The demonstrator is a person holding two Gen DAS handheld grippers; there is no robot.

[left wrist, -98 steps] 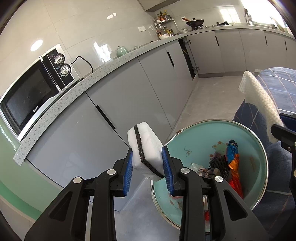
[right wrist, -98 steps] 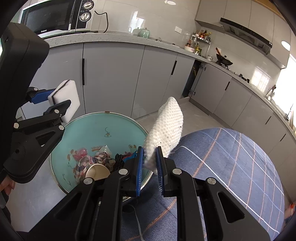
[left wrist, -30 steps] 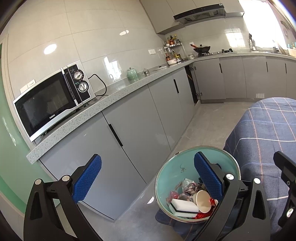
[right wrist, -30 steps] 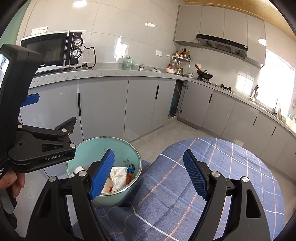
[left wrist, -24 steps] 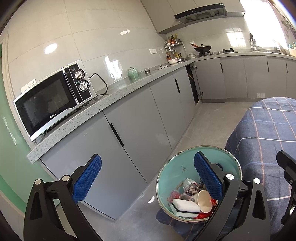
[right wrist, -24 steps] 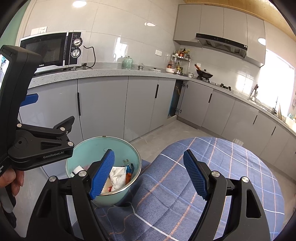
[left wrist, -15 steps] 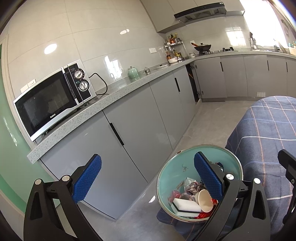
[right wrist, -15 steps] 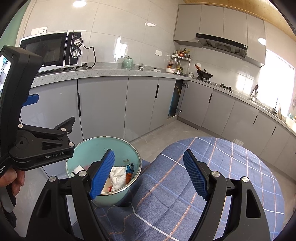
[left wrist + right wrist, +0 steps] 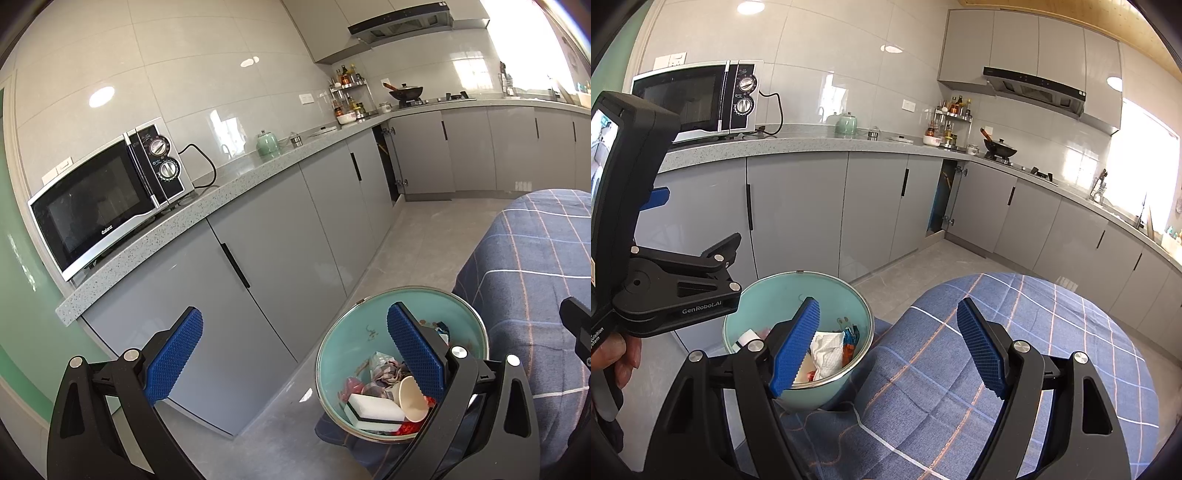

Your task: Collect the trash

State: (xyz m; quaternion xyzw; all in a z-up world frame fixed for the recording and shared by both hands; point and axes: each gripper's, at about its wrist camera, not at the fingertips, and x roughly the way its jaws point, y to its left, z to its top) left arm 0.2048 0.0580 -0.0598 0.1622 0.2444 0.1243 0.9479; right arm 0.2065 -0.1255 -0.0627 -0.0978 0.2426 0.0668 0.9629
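Observation:
A teal trash bin (image 9: 354, 328) (image 9: 764, 295) with a metal rim stands on the floor beside the blue plaid table. Inside it lie a white sponge with a black stripe (image 9: 373, 408), a paper cup (image 9: 412, 400), a white cloth (image 9: 827, 352) and coloured wrappers. My left gripper (image 9: 295, 350) hangs open above and to the left of the bin, with nothing between its blue pads. My right gripper (image 9: 888, 343) is open and empty too, spanning the bin's right rim and the table edge. The left gripper's body (image 9: 676, 288) shows at the left of the right wrist view.
The table's blue plaid cloth (image 9: 1015, 332) (image 9: 535, 258) fills the right side. Grey cabinets (image 9: 295, 229) run under a speckled counter with a microwave (image 9: 103, 195), a green teapot (image 9: 267, 142) and a wok (image 9: 406, 92). A hand (image 9: 613, 362) holds the left gripper.
Since 3.3 s ago both grippers let go: the sponge and the white cloth now lie in the bin, and both grippers pulled back. Over the last second nothing moved.

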